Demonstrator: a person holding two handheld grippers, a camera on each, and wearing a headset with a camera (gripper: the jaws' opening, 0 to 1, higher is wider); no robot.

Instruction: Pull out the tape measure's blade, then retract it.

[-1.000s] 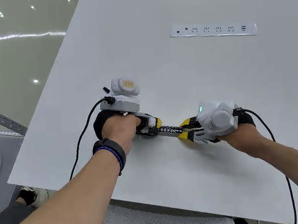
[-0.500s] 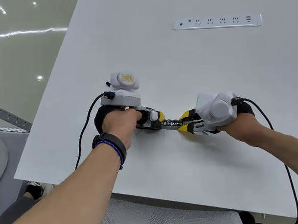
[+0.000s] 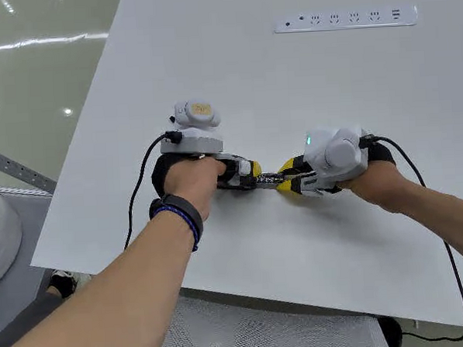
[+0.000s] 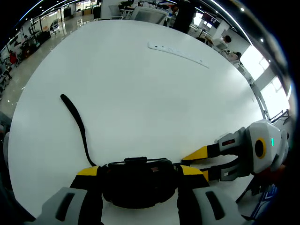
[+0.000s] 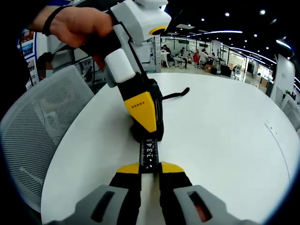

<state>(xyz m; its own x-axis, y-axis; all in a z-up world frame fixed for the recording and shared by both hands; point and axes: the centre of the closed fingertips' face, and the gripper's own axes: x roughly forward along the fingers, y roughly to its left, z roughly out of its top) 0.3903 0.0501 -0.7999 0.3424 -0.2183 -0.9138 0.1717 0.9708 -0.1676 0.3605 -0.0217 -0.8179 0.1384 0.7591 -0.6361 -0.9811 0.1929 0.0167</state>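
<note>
- Two grippers are meeting near the front of the white table, and we are holding one in each hand.
- We are clamping the left gripper around the black tape measure. Its yellow-tipped jaws are pressing on opposite sides of the case, which is sitting on the tabletop.
- We are pinching the blade with the right gripper. Its jaws are pressing together on the outer end of the blade, and printed numerals are showing just beyond them.
- We are seeing just a short stretch of blade running between the case and the right gripper's jaws. In the head view the tips of the two grippers are sitting close together, facing each other along the blade.
- From the case, a black strap is trailing across the bare tabletop in a loose curve.
- At the far side of the table, a white power strip is lying flat, well apart from both grippers.
- A black cable is looping from the left gripper toward the table's edge, and we are wearing a dark wristband on that arm.
- A grey mesh chair is standing just beside the table in the right gripper view.
</note>
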